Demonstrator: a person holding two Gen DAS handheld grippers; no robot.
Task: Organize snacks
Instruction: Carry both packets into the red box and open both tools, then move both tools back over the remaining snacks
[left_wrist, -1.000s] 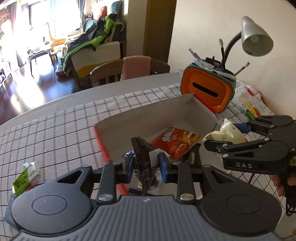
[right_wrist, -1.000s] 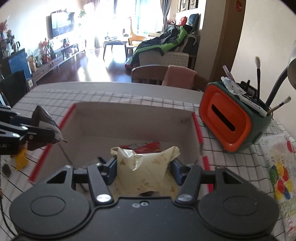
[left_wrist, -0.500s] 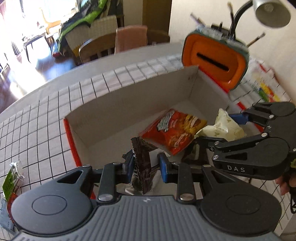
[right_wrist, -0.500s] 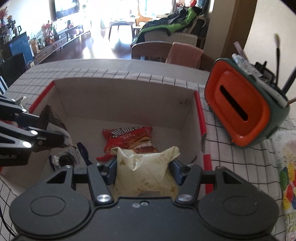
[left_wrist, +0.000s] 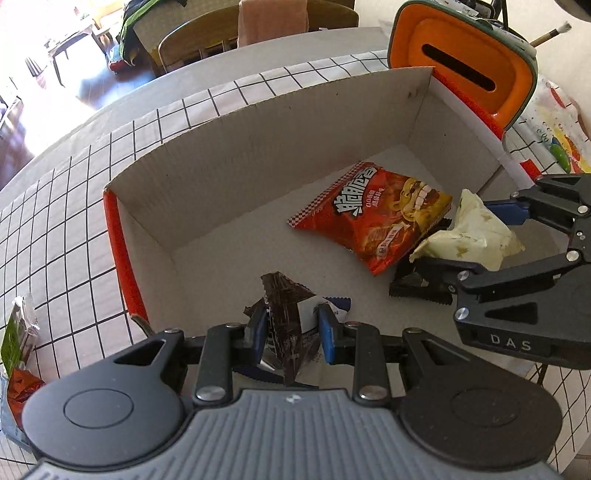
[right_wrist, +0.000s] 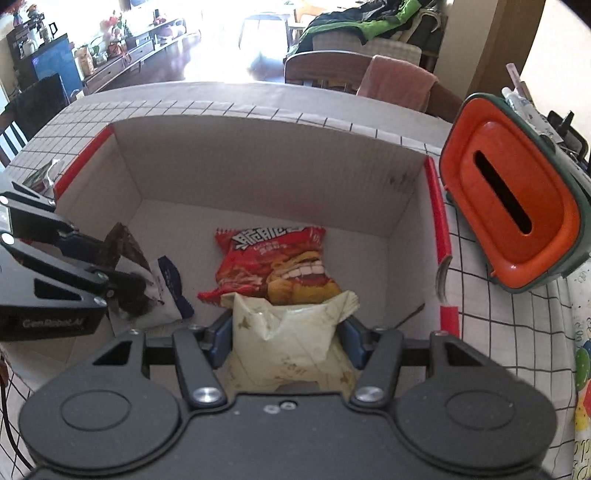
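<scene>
Both tongs, left (left_wrist: 290, 328) and right (right_wrist: 282, 341), inside red-rimmed box (right_wrist: 258, 147).

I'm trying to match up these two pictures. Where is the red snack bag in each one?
Left wrist view: red snack bag lies right of centre on the floor of the cardboard box.
Right wrist view: red snack bag lies at centre, just beyond the gripped pale packet.
Shared landmark: the orange holder.

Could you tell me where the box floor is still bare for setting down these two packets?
Bare floor runs along the far wall of the cardboard box, behind the red chip bag. The near side is crowded.
</scene>
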